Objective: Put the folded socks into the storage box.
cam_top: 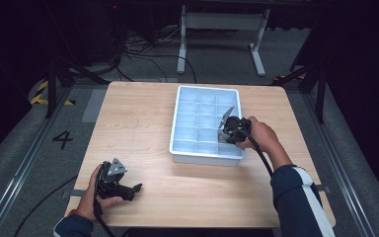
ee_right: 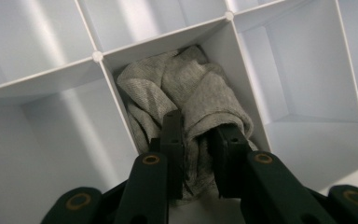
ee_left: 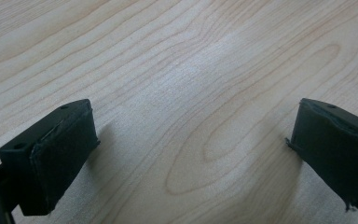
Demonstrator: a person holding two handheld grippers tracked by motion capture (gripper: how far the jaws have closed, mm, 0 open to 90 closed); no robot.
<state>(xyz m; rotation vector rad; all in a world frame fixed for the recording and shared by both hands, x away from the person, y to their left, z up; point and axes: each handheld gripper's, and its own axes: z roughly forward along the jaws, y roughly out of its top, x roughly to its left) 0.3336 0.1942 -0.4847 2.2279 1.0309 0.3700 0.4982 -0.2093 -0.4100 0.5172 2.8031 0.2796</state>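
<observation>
The right gripper (ee_right: 199,140) pinches a grey sock (ee_right: 186,88), seemingly tucking it into a tray (cam_top: 177,148) compartment; the left gripper (ee_left: 191,154) rests wide open on the table (ee_left: 177,56).

Matt wood-grain table (ee_left: 191,60), smooth plastic tray (ee_right: 37,79) w/ grey knit cloth (ee_right: 191,93) (soft-looking)

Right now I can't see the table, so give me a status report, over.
Left gripper open, resting on bare table. Right gripper shut on grey cloth inside a compartment of the white tray. Nothing in the way.
</observation>
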